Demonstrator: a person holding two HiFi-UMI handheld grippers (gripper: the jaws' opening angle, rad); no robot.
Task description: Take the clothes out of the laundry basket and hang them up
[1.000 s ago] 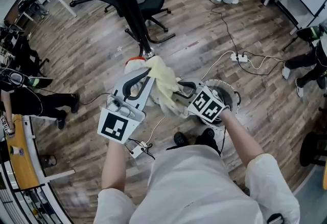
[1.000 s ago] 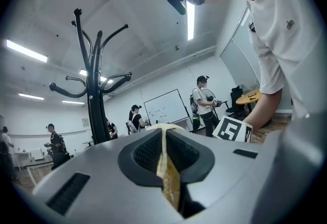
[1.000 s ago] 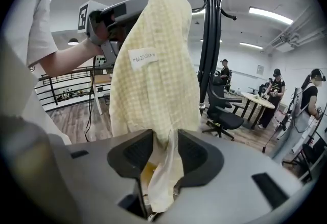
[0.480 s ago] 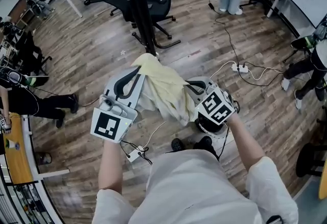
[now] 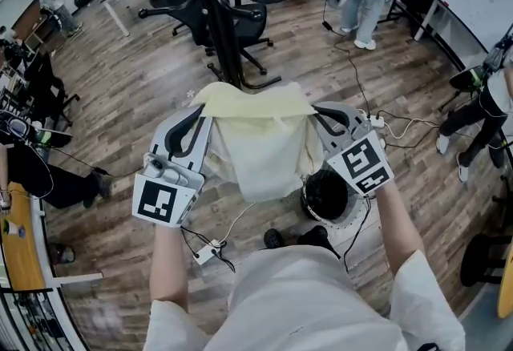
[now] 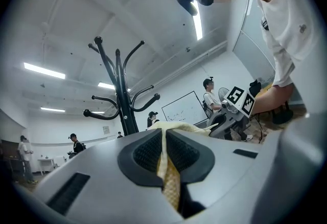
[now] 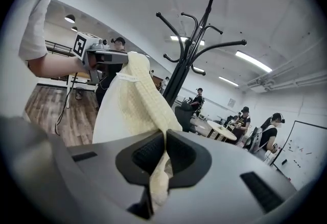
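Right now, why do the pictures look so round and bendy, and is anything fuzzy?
Head view: a wide lens curves the wooden floor near the edges; evenly lit. Left gripper view: black round border, ceiling lights glare white. Right gripper view: same round border; the yellow garment looks crisp, its weave showing.

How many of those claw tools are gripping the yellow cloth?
2. The left gripper pinches the top left corner of the yellow cloth; the right gripper, whose jaws have just closed, pinches the top right corner. The cloth hangs spread between them.
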